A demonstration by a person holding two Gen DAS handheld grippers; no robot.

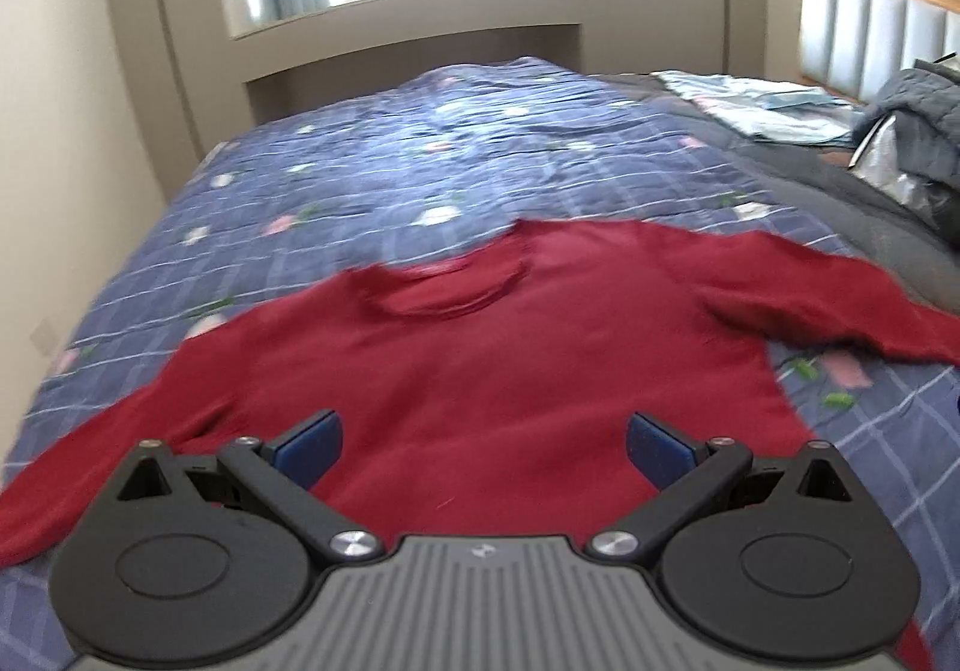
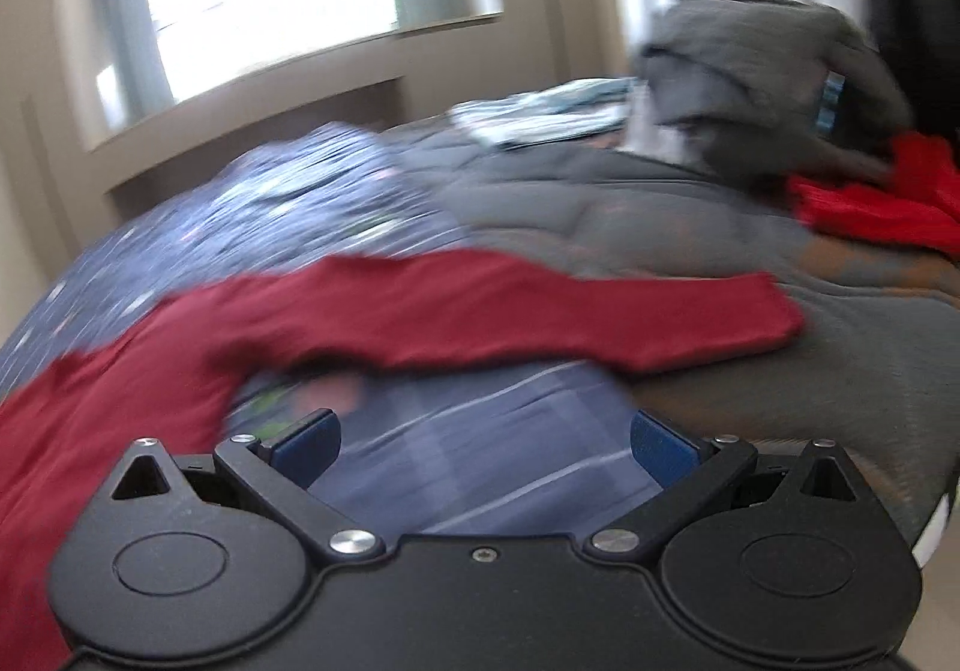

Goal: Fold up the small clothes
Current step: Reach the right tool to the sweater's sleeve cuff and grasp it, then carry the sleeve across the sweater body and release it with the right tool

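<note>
The red sweater (image 1: 480, 371) lies flat on the blue quilt (image 1: 420, 161), its body under the widely spread, empty fingers of the left gripper (image 1: 483, 449), while the right gripper (image 2: 485, 446), also spread and empty, hangs over bare quilt just beside its sleeve (image 2: 540, 305).

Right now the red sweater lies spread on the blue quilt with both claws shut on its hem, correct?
Not quite. The red sweater does lie spread on the blue quilt, but both claws are open and hold nothing: the left claw in the left wrist view, the right claw in the right wrist view.
</note>
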